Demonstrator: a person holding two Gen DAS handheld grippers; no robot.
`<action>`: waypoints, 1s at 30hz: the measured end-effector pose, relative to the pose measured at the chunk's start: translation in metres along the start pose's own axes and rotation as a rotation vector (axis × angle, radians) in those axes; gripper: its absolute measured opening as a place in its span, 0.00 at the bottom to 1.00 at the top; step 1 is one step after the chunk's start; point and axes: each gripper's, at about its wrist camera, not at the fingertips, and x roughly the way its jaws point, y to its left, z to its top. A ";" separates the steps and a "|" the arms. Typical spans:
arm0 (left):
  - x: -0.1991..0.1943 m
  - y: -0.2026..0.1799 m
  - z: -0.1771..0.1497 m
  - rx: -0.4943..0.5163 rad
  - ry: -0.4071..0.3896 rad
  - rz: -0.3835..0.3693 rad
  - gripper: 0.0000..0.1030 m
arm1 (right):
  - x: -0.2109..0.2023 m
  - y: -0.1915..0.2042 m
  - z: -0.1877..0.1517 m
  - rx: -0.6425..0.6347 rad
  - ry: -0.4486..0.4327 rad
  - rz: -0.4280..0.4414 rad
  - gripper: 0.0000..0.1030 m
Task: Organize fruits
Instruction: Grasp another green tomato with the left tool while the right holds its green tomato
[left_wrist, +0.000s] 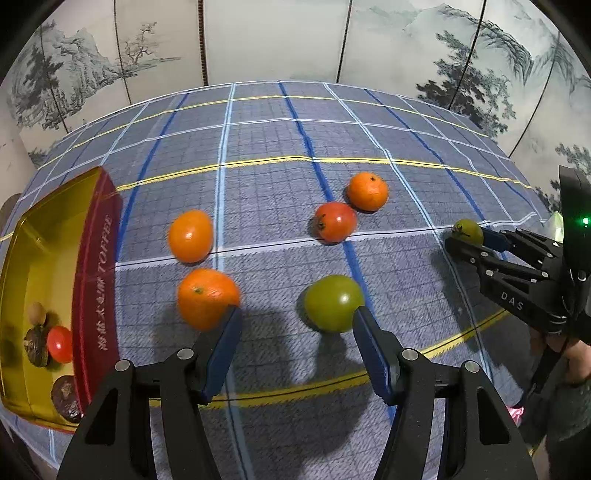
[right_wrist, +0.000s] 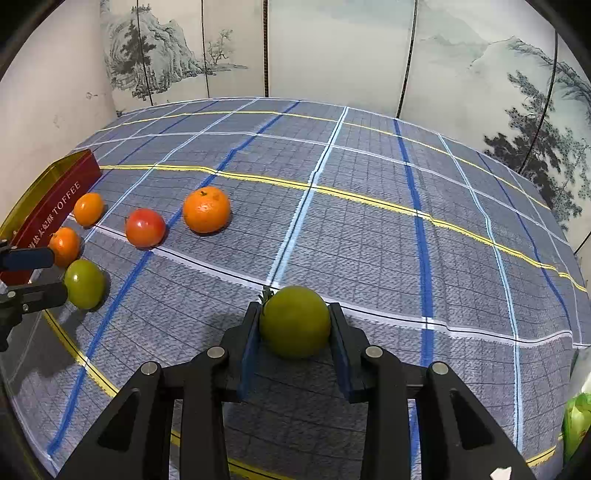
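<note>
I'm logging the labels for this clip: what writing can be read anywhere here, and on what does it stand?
"TOFFEE": on the red side of the gold tin.
Chinese characters before it on the same side: too blurred to read.
"DAS": on the right gripper, on its black body.
No other writing shows.

You worked at a staged tabletop, set up like a home dining corner but more likely a recording booth. A plaid cloth (right_wrist: 369, 229) in grey-blue with yellow, white and blue lines covered the whole table. A folding screen (left_wrist: 277, 40) with ink-wash mountains and pines closed off the back and right side, panels meeting at dark seams; a plain pale wall (right_wrist: 48, 110) stood at the left. A red and gold toffee tin (left_wrist: 96, 280) sat at the table's left edge as a container. Loose fruit (left_wrist: 334, 221) lay scattered on the cloth. Lighting was indoor and cast soft shadows. You had no appliances, shelves or windows in view.
</note>
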 end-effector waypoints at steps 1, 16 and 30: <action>0.001 -0.002 0.001 0.002 0.000 0.000 0.61 | 0.000 -0.001 -0.001 0.001 -0.002 0.001 0.31; 0.028 -0.011 0.012 -0.011 0.044 0.000 0.55 | -0.002 -0.006 -0.005 0.003 -0.018 0.034 0.31; 0.030 -0.014 0.009 0.003 0.056 -0.006 0.36 | -0.002 -0.007 -0.005 0.004 -0.018 0.036 0.31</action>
